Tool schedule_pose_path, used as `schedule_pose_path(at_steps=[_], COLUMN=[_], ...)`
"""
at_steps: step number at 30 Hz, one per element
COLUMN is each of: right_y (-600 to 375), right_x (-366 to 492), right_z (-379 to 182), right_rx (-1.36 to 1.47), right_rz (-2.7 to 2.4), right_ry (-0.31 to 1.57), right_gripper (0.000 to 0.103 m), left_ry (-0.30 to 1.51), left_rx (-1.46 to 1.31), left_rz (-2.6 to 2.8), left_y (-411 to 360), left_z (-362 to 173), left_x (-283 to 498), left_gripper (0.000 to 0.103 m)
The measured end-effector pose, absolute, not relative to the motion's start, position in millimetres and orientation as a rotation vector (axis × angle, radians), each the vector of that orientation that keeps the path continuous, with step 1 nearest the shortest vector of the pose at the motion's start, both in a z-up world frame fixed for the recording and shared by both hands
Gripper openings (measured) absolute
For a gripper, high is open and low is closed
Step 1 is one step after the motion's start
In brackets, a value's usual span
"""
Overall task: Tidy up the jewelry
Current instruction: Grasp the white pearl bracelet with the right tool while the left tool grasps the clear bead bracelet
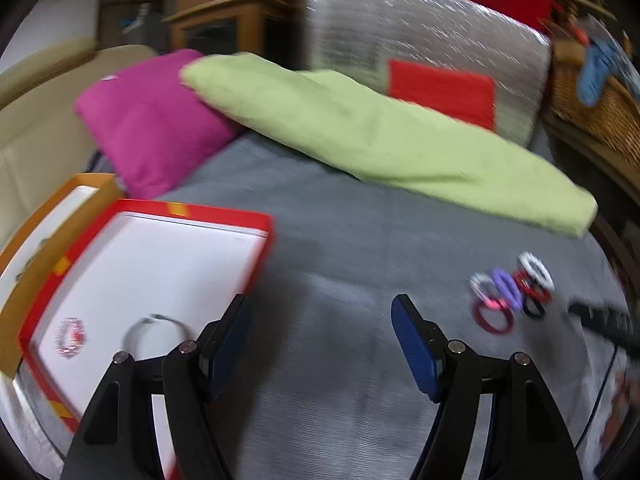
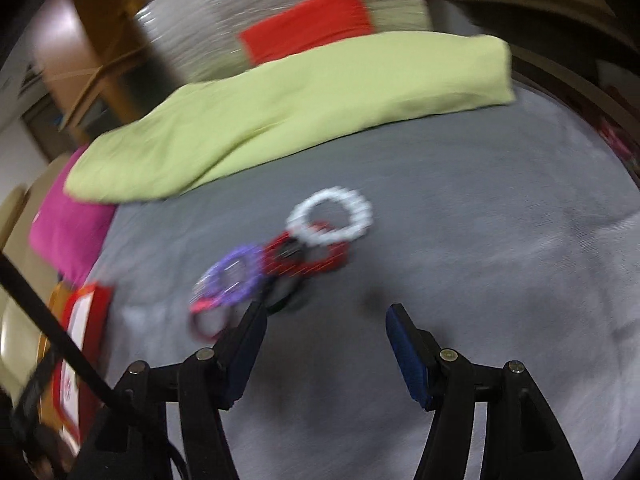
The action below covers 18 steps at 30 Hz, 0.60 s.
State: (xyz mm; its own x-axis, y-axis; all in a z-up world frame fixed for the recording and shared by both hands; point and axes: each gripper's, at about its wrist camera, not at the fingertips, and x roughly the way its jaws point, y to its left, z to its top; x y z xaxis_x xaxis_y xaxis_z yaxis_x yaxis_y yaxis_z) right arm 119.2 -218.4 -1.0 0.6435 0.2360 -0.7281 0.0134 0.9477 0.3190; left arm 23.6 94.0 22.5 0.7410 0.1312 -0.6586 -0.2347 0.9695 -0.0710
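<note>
left claw (image 1: 322, 344) released, empty, near the red box (image 1: 224, 216) holding two bracelets (image 1: 71, 338), likely the sorting spot | right claw (image 2: 326, 350) released, empty, near side of the bracelet pile (image 2: 288, 256) on the grey bed (image 2: 480, 240) | judged next: pick one.

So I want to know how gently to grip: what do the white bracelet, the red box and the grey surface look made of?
White bracelet: seemingly plastic or glass beads, judging by its bumpy outline; blur hides the finish. Red box: looks like thin cardboard, with flat walls and a plain white inside. Grey surface: apparently soft matte fabric with a faint weave.
</note>
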Motion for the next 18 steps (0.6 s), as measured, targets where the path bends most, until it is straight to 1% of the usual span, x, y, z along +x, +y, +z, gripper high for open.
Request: schedule_pose_path(at_steps=[1, 8, 11, 13, 15, 18], right_y=[-226, -235, -231, -224, -220, -212], right_x=[129, 177, 193, 203, 209, 220], right_z=[-2, -6, -10, -13, -14, -18], right_rx=[0.317, 0.281, 0.267, 0.250, 0.225, 0.158], right_rz=[0.117, 0.090, 0.094, 0.094, 0.083, 0.054], right_ry=[0.873, 0.915, 0.933, 0.948, 0.956, 0.989], right_gripper=[0.057, 0.050, 0.044, 0.038, 0.036, 0.025], left_ry=[0.719, 0.766, 0.787, 0.794, 0.794, 0.798], left_rx=[-0.140, -0.069, -0.066, -0.069, -0.075, -0.078], left_rz=[0.182, 0.084, 0.055, 0.044, 0.036, 0.024], left_y=[87, 45, 35, 30, 25, 20], left_z=[20, 9, 6, 5, 5, 4], left_x=[27, 38, 45, 48, 49, 53], left_gripper=[0.073, 0.073, 0.073, 0.073, 0.073, 0.073])
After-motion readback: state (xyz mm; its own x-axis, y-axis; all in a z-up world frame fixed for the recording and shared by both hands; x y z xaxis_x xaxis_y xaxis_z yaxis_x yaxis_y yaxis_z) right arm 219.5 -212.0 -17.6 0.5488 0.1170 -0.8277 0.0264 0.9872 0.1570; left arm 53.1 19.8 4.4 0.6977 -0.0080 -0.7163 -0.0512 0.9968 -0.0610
